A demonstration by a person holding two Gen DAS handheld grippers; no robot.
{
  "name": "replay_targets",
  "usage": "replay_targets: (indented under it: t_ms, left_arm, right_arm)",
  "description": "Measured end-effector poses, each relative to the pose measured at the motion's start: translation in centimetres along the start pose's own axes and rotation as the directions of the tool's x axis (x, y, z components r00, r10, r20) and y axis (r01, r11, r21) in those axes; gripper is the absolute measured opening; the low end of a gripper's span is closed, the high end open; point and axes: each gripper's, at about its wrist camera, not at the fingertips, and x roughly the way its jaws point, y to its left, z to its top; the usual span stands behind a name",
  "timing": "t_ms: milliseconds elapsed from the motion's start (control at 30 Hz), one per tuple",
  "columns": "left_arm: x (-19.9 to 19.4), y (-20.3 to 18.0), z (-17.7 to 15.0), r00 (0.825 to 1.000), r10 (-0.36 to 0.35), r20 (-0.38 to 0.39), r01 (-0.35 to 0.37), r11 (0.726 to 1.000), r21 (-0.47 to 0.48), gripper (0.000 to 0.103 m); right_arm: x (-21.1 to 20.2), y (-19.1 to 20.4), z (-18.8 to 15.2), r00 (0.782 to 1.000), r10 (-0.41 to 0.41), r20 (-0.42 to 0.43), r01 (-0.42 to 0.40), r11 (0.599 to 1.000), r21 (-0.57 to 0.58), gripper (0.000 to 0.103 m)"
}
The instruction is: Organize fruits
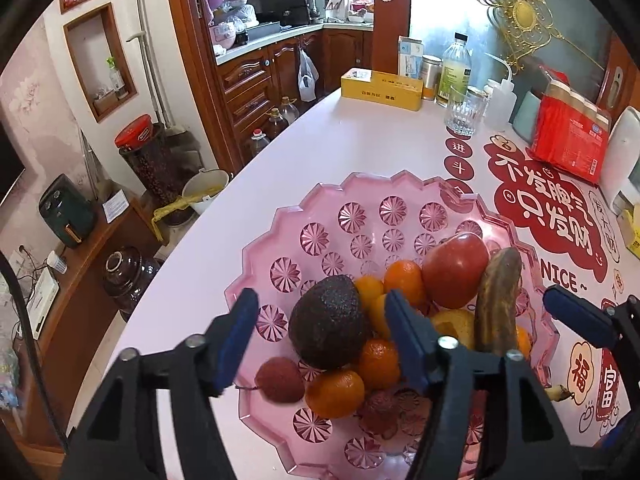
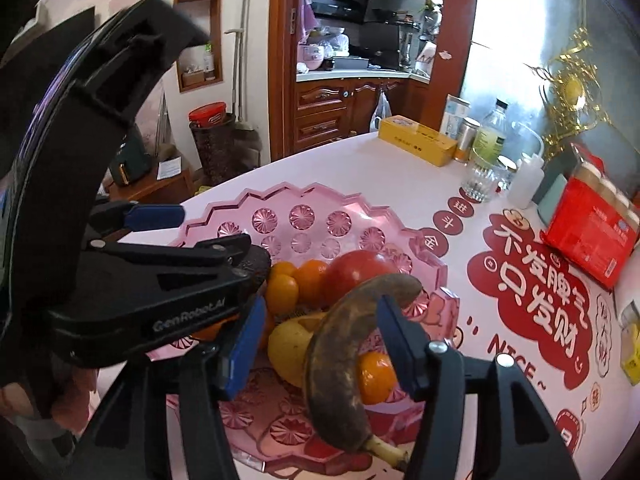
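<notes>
Between the open left tongs [image 1: 322, 332] sits the avocado [image 1: 328, 320], between the open right tongs [image 2: 320, 340] the banana [image 2: 340, 360].

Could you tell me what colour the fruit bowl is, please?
Translucent pink bowl with starburst medallions, clearest in the left wrist view.

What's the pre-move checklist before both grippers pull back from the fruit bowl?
1. left gripper clear of the avocado: ok, pads stand off both its sides.
2. right gripper clear of the banana: ok, gaps show at both pads.
3. Avocado settled: ok, resting on the oranges.
4. Banana settled: cannot tell, it leans across the pile, stem toward the near rim.
5. All fruit inside the pink bowl: ok.
6. Grippers clear of each other: cannot tell, they sit close together.
</notes>
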Motion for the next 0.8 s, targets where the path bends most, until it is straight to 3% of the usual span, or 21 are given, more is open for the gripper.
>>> replay_targets:
  t_ms: [267,600,800]
  left_arm:
    - [-1.0,-0.5,-0.5,1.0,-0.009,0.0,0.009,1.0,0.008,0.086]
    - [-3.0,-1.7,-2.1,0.995,-0.09,-0.032,0.09,0.996,0.011,0.093]
    - [-5.0,-4.3,-3.8,0.988,-0.148,-0.034,0.15,0.986,0.068,0.094]
  right_arm:
    - [-1.5,-1.1,-1.0,1.0,-0.006,0.006,0.006,0.998,0.064,0.059]
    - [-3.9,-3.4,-3.7,0.999,-0.033,-0.02,0.037,0.983,0.179,0.059]
    - [-6.7,-5.8,-6.8,0.996,-0.077,-0.05,0.088,0.959,0.268,0.059]
